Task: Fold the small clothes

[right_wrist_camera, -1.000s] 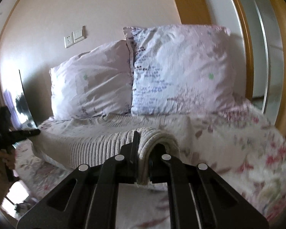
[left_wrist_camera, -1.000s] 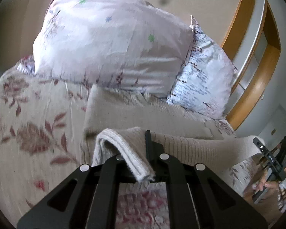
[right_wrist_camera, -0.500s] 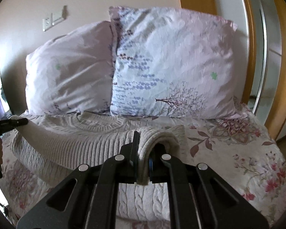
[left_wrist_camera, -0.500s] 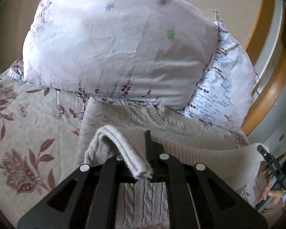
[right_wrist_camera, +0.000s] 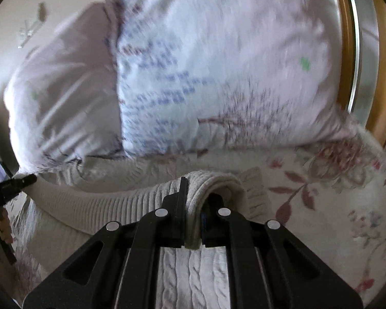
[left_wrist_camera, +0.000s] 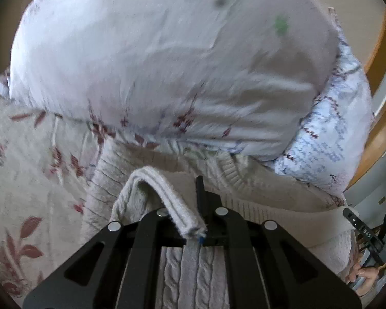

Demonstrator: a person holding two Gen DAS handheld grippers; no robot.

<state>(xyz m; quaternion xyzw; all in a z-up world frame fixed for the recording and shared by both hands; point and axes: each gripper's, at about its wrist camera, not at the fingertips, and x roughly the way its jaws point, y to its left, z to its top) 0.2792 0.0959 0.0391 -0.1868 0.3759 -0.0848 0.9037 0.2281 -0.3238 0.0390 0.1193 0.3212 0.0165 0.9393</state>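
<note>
The step in hand is the bottom-to-top fold of the sweater (left_wrist_camera: 182, 278): its ribbed hem is lifted at both corners and carried over the cable-knit body, which lies flat on the bed (left_wrist_camera: 25, 180). The left gripper (left_wrist_camera: 202, 228) has its fingers pressed together, pinching one hem corner, which loops up toward 11 o'clock. The right gripper (right_wrist_camera: 193, 229) likewise pinches the other corner, which arches over toward 1 o'clock. The hem hangs slack between the two; in the right view the left gripper tip shows at 9 o'clock, in the left view the right gripper at 4 o'clock. Judged from this, the next move calls for lowering both corners level onto the neckline, which lies just short of the pillows (right_wrist_camera: 218, 64) at 12 o'clock, then spreading the fingers together so the edge lands straight. Against the earlier frames, both grippers have advanced toward the pillows, which now fill the upper view; the knit body has come under the fingers, and the pinch on each corner is unchanged.
</note>
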